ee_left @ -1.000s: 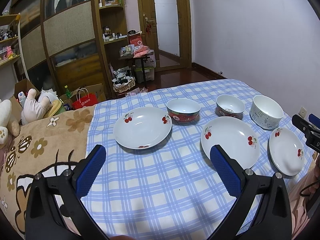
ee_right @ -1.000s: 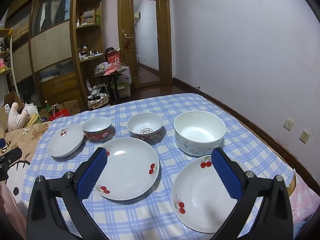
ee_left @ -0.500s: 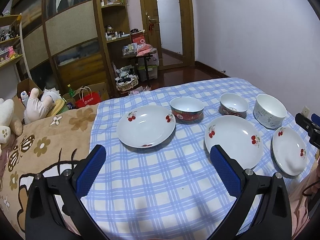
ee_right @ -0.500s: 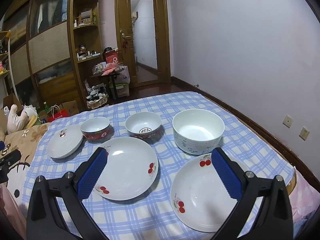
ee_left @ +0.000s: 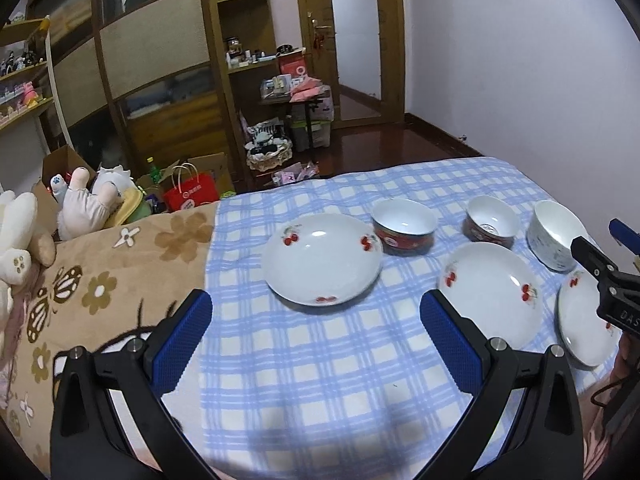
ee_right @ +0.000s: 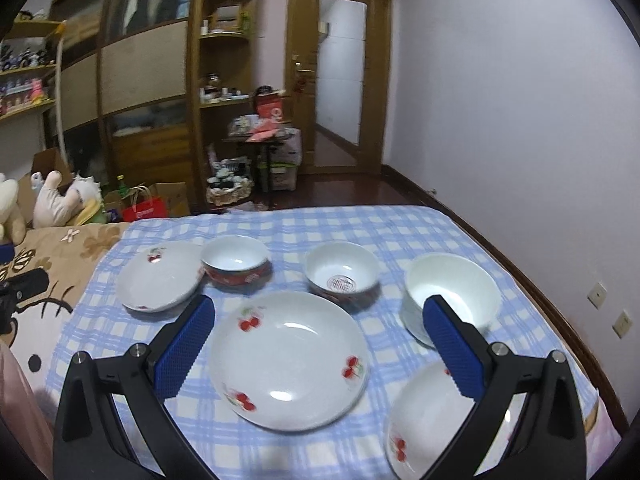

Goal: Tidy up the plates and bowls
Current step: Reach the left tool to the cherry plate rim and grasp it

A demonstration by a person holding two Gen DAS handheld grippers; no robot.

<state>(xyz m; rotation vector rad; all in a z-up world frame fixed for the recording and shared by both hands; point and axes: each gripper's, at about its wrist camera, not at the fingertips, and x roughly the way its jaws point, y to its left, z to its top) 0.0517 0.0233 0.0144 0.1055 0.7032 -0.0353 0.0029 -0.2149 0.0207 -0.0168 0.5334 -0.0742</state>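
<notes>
So, we hold left tool [ee_left: 316, 320] and right tool [ee_right: 320, 330] both spread wide, empty, above checked cloth [ee_left: 320, 380]. Three cherry plates: left plate [ee_left: 322, 264], middle plate [ee_right: 288, 360], right plate [ee_right: 432, 420]; three bowls behind, including red bowl [ee_right: 234, 264]. We judge glazed ceramic stiff, slippery, chippable; pinch plate at raised rim.

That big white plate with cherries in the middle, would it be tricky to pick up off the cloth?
The middle plate looks glazed, with shiny highlights, so probably slippery. It seems stiff ceramic, likely breakable if dropped. It lies flat on the soft checked cloth, so catching its shallow rim may be awkward.
</notes>
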